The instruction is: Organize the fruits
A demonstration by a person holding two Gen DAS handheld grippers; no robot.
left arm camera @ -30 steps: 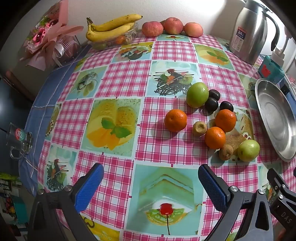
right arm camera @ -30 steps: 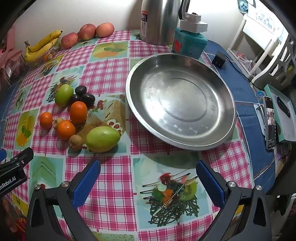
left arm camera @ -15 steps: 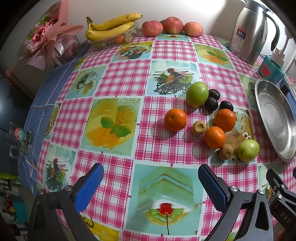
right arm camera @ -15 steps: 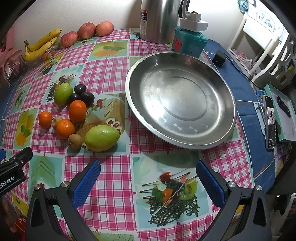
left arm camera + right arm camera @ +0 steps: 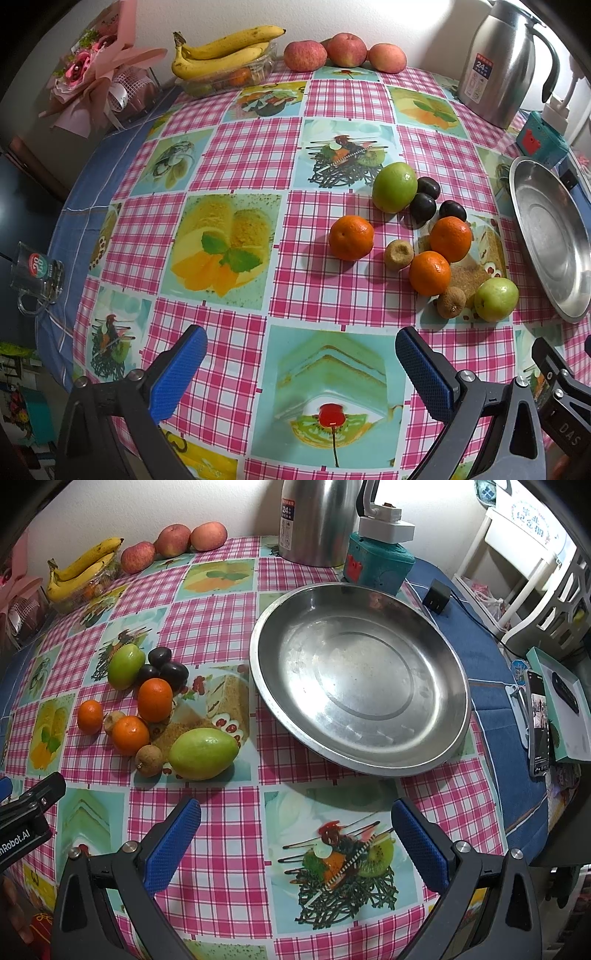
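A cluster of fruit lies on the checked tablecloth: three oranges (image 5: 351,237), two green fruits (image 5: 394,182) (image 5: 203,752), dark plums (image 5: 423,205) and brown kiwis (image 5: 398,254). An empty steel plate (image 5: 360,679) sits to their right. My left gripper (image 5: 301,363) hangs open above the cloth, near the front edge, below and left of the fruit. My right gripper (image 5: 295,836) is open too, in front of the plate, with the big green fruit ahead to its left. Neither holds anything.
Bananas (image 5: 225,50) on a clear box and three apples (image 5: 343,50) line the back wall. A steel thermos (image 5: 504,62) and a teal box (image 5: 378,563) stand behind the plate. A bouquet (image 5: 96,77), a glass mug (image 5: 35,273) and a phone (image 5: 537,722) lie around the table's edges.
The right gripper has drifted slightly forward and left, so the fruit and plate sit a little lower in its view. The left view is almost unchanged.
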